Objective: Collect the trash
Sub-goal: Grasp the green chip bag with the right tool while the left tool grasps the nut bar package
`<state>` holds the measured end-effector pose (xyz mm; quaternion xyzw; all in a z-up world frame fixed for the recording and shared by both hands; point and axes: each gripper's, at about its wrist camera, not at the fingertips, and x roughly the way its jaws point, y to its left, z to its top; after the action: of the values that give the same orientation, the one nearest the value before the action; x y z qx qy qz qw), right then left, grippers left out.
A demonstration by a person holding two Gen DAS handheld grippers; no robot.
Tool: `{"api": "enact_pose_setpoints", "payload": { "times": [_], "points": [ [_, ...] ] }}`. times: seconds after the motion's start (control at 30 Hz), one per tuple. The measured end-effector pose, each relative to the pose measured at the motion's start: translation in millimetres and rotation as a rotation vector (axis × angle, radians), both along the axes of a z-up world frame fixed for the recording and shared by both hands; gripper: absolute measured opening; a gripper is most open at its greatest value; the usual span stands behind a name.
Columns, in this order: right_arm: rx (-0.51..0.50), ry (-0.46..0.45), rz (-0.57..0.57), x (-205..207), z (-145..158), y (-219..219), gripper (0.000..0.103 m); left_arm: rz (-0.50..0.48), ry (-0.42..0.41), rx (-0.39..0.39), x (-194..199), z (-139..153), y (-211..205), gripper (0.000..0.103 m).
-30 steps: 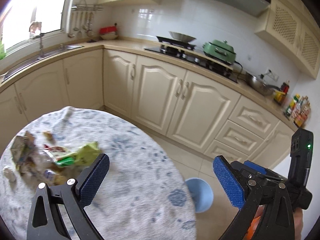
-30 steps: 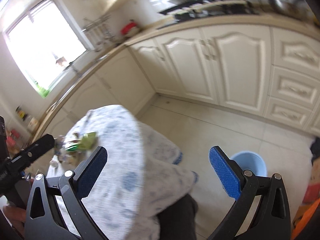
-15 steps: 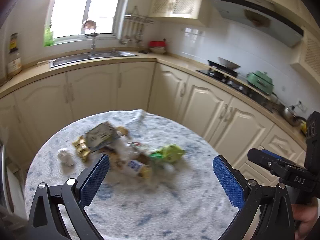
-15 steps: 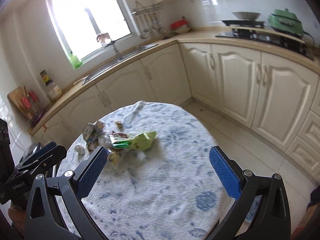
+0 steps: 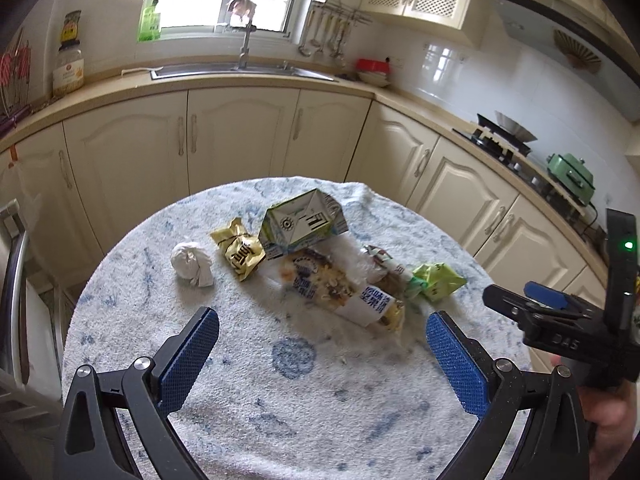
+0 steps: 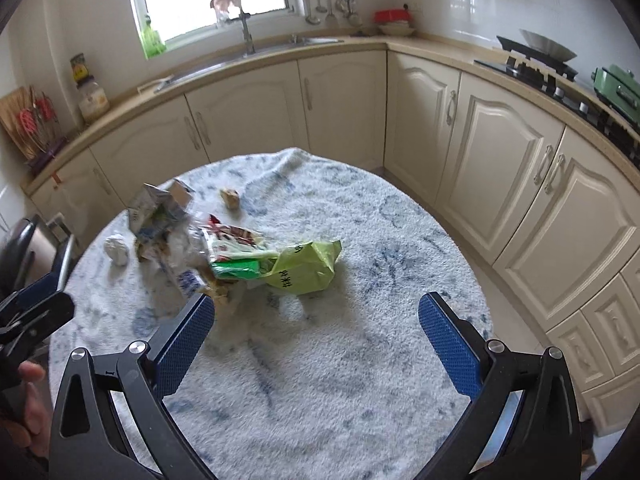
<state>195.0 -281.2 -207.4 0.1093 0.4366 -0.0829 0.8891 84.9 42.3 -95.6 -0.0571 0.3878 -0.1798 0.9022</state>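
Observation:
A pile of trash lies on a round table with a blue-white cloth (image 5: 280,420). It holds a crumpled white paper ball (image 5: 191,264), a yellow wrapper (image 5: 240,254), a flattened carton (image 5: 302,224), a clear snack bag (image 5: 340,292) and a green wrapper (image 5: 438,282). In the right wrist view the green wrapper (image 6: 304,266) lies nearest, with the carton (image 6: 154,210) and paper ball (image 6: 116,250) behind. My left gripper (image 5: 318,354) is open and empty, just short of the pile. My right gripper (image 6: 316,334) is open and empty, near the green wrapper.
Cream kitchen cabinets (image 5: 240,136) curve behind the table, with a sink (image 5: 240,70) under the window and a stove (image 5: 504,140) at the right. A small crumb-like scrap (image 6: 230,198) lies on the far cloth. The table edge (image 6: 476,280) drops to the floor at the right.
Both grippers have swung from the floor and the blue bin toward the table and now face the trash pile from closer. Both stay open.

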Motion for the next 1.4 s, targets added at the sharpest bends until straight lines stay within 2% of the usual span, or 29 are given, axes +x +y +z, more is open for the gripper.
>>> {"api": "enact_pose_setpoints", "payload": {
  "times": [0.17,0.27,0.37,0.47,0.5,0.53,0.73,0.9,1.03,1.1,1.27,1.4],
  "points": [
    [0.036,0.038,-0.020,29,-25,-7,0.103,-0.006,0.032,0.005,29,-5,-15,0.102],
    [0.062,0.056,-0.029,47,-39,-12,0.097,-0.008,0.043,0.017,51,-16,-25,0.102],
    [0.088,0.081,-0.033,64,-52,-15,0.085,-0.005,0.057,0.021,64,-23,-28,0.102],
    [0.104,0.132,-0.006,75,-70,-11,0.057,0.000,0.065,0.029,77,-28,-31,0.102],
    [0.073,0.127,0.000,75,-72,-7,0.048,-0.001,0.069,0.032,79,-32,-33,0.102],
    [0.044,0.126,0.004,74,-73,-4,0.045,-0.003,0.073,0.034,83,-34,-35,0.102],
    [0.063,0.100,-0.002,65,-72,-10,0.038,-0.014,0.100,0.036,103,-48,-53,0.102],
    [0.083,0.090,-0.001,48,-68,-12,0.038,-0.029,0.139,0.030,123,-61,-80,0.102],
    [0.087,0.080,-0.002,41,-63,-16,0.038,0.004,0.171,0.042,146,-76,-100,0.102],
    [0.090,0.077,0.003,39,-61,-18,0.038,0.030,0.187,0.051,159,-82,-109,0.100],
    [0.096,0.062,0.035,37,-55,-17,0.038,0.017,0.203,0.028,167,-90,-106,0.079],
    [0.102,0.053,0.057,35,-52,-16,0.038,0.030,0.225,0.018,173,-91,-92,0.078]
  ]
}}
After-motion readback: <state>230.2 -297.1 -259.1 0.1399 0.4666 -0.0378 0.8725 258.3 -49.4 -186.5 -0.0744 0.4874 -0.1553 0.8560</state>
